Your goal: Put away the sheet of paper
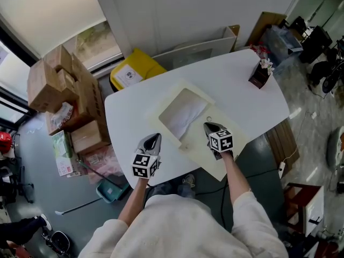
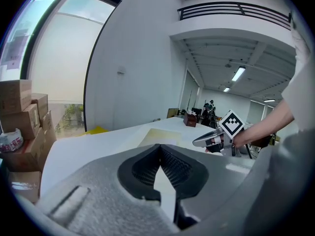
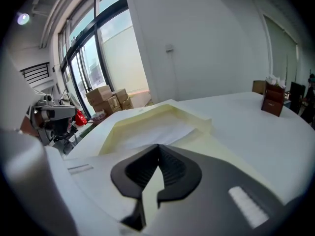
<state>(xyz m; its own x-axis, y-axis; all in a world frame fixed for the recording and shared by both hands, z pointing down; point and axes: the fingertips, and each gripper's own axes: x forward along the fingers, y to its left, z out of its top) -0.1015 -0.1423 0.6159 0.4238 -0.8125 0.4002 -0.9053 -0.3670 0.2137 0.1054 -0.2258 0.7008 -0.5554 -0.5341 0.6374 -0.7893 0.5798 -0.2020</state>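
A white sheet of paper (image 1: pixel 181 118) lies inside a shallow cream box (image 1: pixel 165 105) in the middle of the white table (image 1: pixel 236 98). The box's cream lid flap (image 1: pixel 217 163) lies flat toward me. My right gripper (image 1: pixel 208 127) hovers over that flap at the box's near right rim, with its jaws together and nothing between them. In the right gripper view its tips (image 3: pixel 158 147) point at the paper (image 3: pixel 152 132). My left gripper (image 1: pixel 155 138) is shut and empty over the bare table left of the box, with its tips (image 2: pixel 160 149) aimed across the tabletop.
A small brown tissue holder (image 1: pixel 260 74) stands at the table's far right corner. Cardboard boxes (image 1: pixel 64 90) and a yellow bin (image 1: pixel 134 69) sit on the floor beyond the left edge. The table's near edge runs just under both grippers.
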